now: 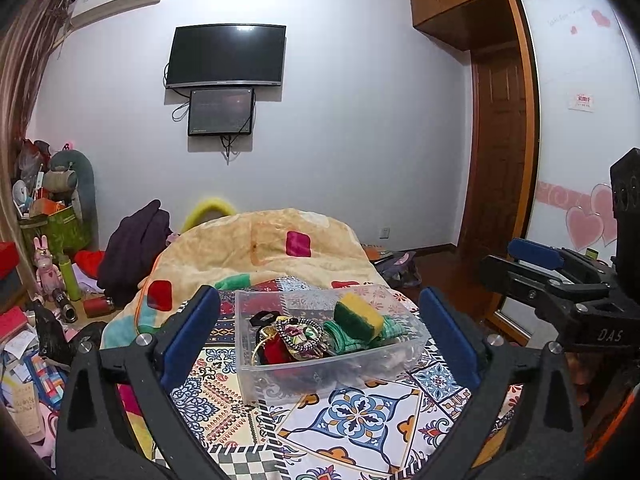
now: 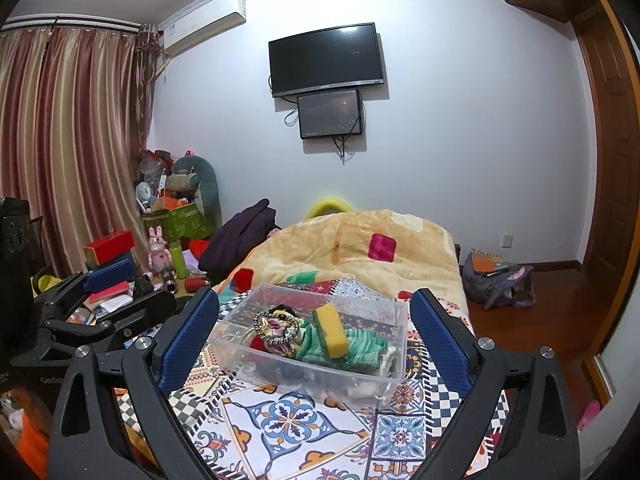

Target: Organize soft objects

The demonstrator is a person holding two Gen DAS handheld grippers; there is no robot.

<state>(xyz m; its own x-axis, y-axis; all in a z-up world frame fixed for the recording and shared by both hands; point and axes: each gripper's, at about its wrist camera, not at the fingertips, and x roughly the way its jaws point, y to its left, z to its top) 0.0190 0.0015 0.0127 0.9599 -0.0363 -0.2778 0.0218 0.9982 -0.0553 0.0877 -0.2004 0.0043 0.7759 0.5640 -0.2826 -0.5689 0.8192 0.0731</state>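
Note:
A clear plastic box (image 1: 280, 380) (image 2: 360, 376) stands on a patterned cloth on the bed. Inside lie a yellow and green sponge (image 1: 358, 314) (image 2: 331, 332), a green striped cloth (image 1: 340, 336) (image 2: 360, 346), a floral pouch with a beaded rim (image 1: 298, 336) (image 2: 276, 326) and something red (image 1: 276, 354). My left gripper (image 1: 320, 340) is open and empty, its blue pads either side of the box, held short of it. My right gripper (image 2: 316, 344) is open and empty in the same stance. The right gripper also shows at the right of the left wrist view (image 1: 560, 280).
The patterned cloth (image 1: 372, 420) (image 2: 288, 424) covers the near bed. A yellow quilt (image 1: 256, 248) (image 2: 360, 252) is heaped behind the box. Clutter, bottles and boxes (image 2: 160, 256) crowd the left. A bag (image 2: 496, 280) lies on the wood floor, right.

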